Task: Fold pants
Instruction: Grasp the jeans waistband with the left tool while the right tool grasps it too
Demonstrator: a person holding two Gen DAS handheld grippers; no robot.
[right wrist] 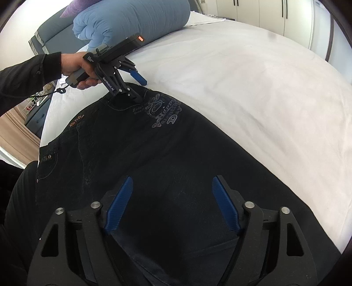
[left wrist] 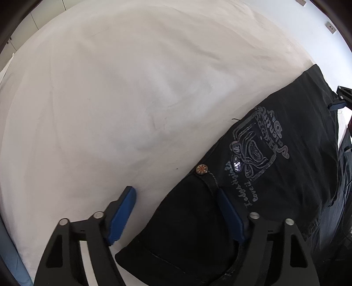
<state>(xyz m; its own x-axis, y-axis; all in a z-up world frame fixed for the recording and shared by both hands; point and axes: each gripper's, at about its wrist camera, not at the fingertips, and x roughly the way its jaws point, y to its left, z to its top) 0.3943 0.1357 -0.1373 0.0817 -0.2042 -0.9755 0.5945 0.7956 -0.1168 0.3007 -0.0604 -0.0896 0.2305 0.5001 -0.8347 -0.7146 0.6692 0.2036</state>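
Pants point(left wrist: 275, 176) of dark cloth lie flat on a white bed sheet point(left wrist: 110, 99), and in the left wrist view they fill the lower right part, with a grey printed design point(left wrist: 253, 149) on the cloth and a round metal button point(left wrist: 201, 169) at the pocket corner. The left gripper point(left wrist: 176, 211) points down at the waist corner of the pants with its jaws partly open; one blue finger point(left wrist: 122, 216) is over the bare sheet just beside the edge of the cloth, the other blue finger point(left wrist: 230, 214) is over the pants, and the pads do not press on anything, so it holds nothing. At the right edge a small part of the other gripper is seen. In the right wrist view the pants point(right wrist: 154, 143) spread from the lower part toward the upper left on the sheet point(right wrist: 253, 77). The right gripper point(right wrist: 172, 202) is above the dark cloth, its jaws also partly open, both blue fingers point(right wrist: 120, 204) over the cloth, and no fold is pinched between them. Further away a hand point(right wrist: 74, 66) in a black sleeve point(right wrist: 26, 74) holds the left gripper point(right wrist: 138, 88) at the far waist corner. A blue rolled blanket point(right wrist: 132, 19) lies at the head of the bed, and white cupboards point(right wrist: 275, 13) stand behind
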